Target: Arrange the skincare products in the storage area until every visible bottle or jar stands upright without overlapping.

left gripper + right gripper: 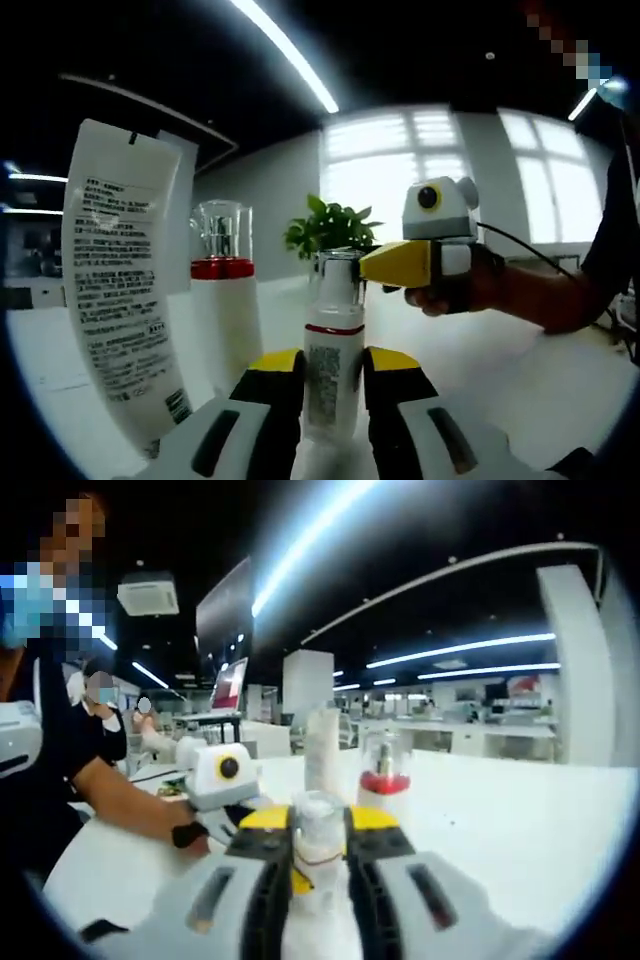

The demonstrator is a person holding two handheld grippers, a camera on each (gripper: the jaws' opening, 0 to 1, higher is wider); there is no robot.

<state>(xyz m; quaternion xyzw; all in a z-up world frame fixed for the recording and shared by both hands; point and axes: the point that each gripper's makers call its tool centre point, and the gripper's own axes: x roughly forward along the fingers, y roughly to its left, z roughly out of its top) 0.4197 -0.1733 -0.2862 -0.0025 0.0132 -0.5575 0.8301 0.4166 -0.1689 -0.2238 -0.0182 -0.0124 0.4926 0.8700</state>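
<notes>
A small white bottle [334,385] with a red band and a clear cap stands on the white table [520,370]. My left gripper [335,365] is shut on its body. My right gripper [385,265] comes in from the right at cap height. In the right gripper view my right gripper [320,820] is shut on that clear cap [318,832], with my left gripper [298,878] low beneath it. A tall white tube [122,280] stands upright at the left. A larger red-banded bottle [222,300] stands beside it. The tube [322,750] and the larger bottle [385,775] stand farther back.
A green potted plant [330,228] stands behind the bottles. A person's hand and sleeve [540,295] hold the right gripper. Bare white table [520,820] stretches to the right in the right gripper view. People stand at the left edge of that view.
</notes>
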